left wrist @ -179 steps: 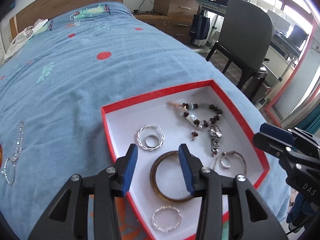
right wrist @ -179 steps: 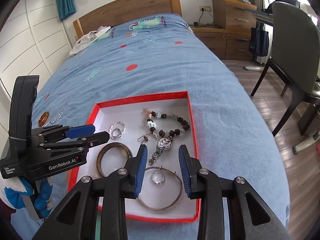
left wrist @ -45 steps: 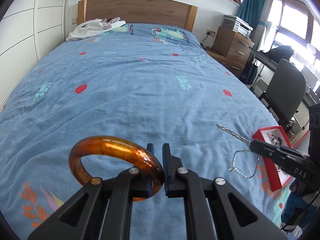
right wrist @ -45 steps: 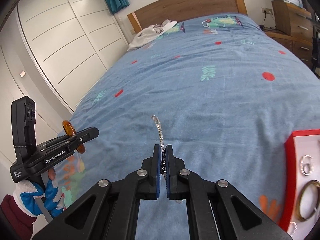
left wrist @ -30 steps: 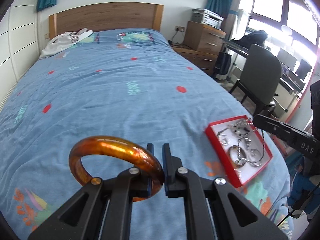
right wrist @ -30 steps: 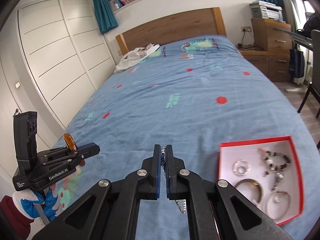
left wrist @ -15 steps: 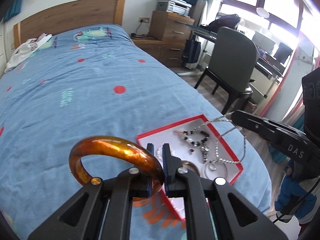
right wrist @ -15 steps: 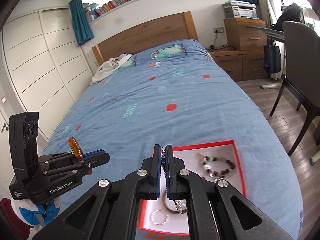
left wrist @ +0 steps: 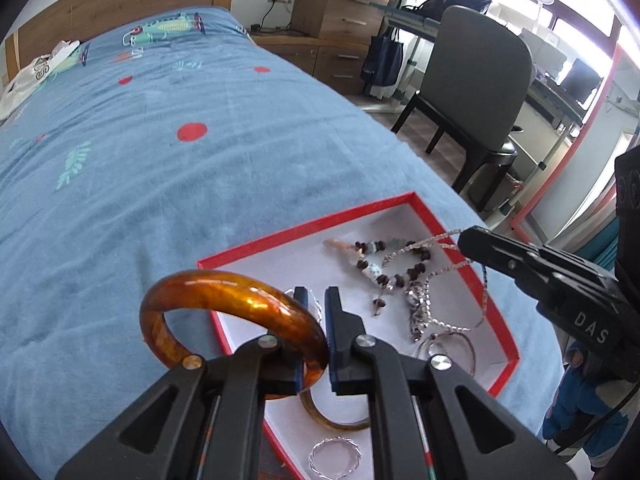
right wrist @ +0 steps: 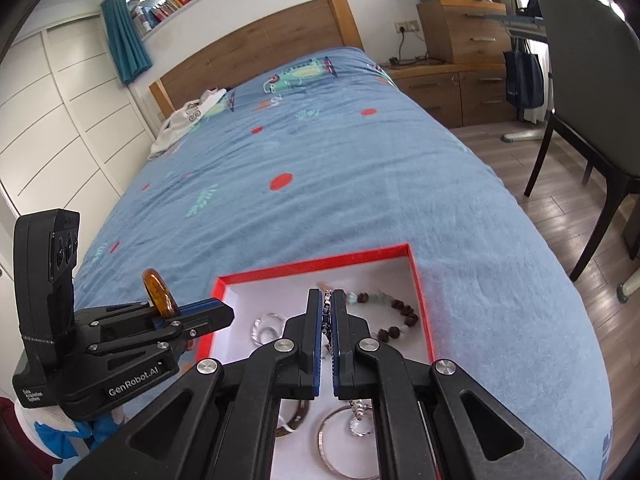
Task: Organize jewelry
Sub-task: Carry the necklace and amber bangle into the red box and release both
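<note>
A red box point(left wrist: 304, 231) with a white inside lies on the blue bedspread; it also shows in the right wrist view point(right wrist: 316, 265). It holds a beaded bracelet point(left wrist: 384, 276), a thin brown bangle point(left wrist: 332, 420), silver rings and hoops. My left gripper point(left wrist: 317, 312) is shut on an amber bangle point(left wrist: 228, 296), held above the box's left edge. My right gripper point(right wrist: 327, 308) is shut on a silver chain point(left wrist: 436, 280) that hangs down into the box over the other pieces.
The blue bed point(left wrist: 160, 140) stretches away to a wooden headboard point(right wrist: 256, 52) with white clothing point(right wrist: 188, 116) near it. A grey chair point(left wrist: 476, 76), a wooden dresser point(right wrist: 460, 32) and wood floor lie to the right of the bed.
Both grippers have carried their pieces from the bare bedspread to the red box. The bangle and chain now hang lower and closer over the box.
</note>
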Demonstrator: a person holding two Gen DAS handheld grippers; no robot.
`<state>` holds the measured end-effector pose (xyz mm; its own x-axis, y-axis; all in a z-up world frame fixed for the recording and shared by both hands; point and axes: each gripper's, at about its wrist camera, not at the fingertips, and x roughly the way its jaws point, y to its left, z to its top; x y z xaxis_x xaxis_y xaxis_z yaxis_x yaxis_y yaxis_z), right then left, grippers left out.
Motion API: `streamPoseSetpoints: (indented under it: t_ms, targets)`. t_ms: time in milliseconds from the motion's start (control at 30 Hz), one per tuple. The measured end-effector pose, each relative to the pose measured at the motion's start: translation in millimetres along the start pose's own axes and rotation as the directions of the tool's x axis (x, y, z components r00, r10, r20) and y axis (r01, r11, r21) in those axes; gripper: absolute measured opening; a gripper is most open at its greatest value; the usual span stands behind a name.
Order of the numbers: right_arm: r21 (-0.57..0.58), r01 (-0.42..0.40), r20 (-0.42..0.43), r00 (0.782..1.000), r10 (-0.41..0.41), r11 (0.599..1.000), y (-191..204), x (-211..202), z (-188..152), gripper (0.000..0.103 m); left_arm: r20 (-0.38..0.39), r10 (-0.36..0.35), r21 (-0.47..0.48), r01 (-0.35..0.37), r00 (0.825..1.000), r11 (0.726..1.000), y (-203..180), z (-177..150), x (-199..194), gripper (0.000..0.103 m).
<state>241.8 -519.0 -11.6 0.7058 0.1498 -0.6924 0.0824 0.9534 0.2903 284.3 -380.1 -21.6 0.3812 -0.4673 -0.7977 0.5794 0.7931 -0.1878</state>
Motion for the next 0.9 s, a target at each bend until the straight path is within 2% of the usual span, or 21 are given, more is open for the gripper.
streamPoseSetpoints:
  t_ms: [567, 700, 900]
  targets:
    - [0.013, 0.033, -0.101, 0.994, -0.031, 0.999, -30, 35, -20, 0.004, -0.079, 0.047, -0.037, -0.05, 0.996, 0.998, 15, -6, 42, 0.011]
    - [0.013, 0.04, -0.126, 0.991, -0.038, 0.999, -34, 40, -23, 0.008, -0.088, 0.046, -0.045, -0.05, 0.995, 0.998, 18, -8, 44, 0.011]
    - [0.015, 0.04, -0.13, 0.991, -0.038, 0.999, -34, 40, -23, 0.008, -0.099, 0.04, -0.06, -0.046, 0.994, 0.997, 21, -8, 45, 0.017]
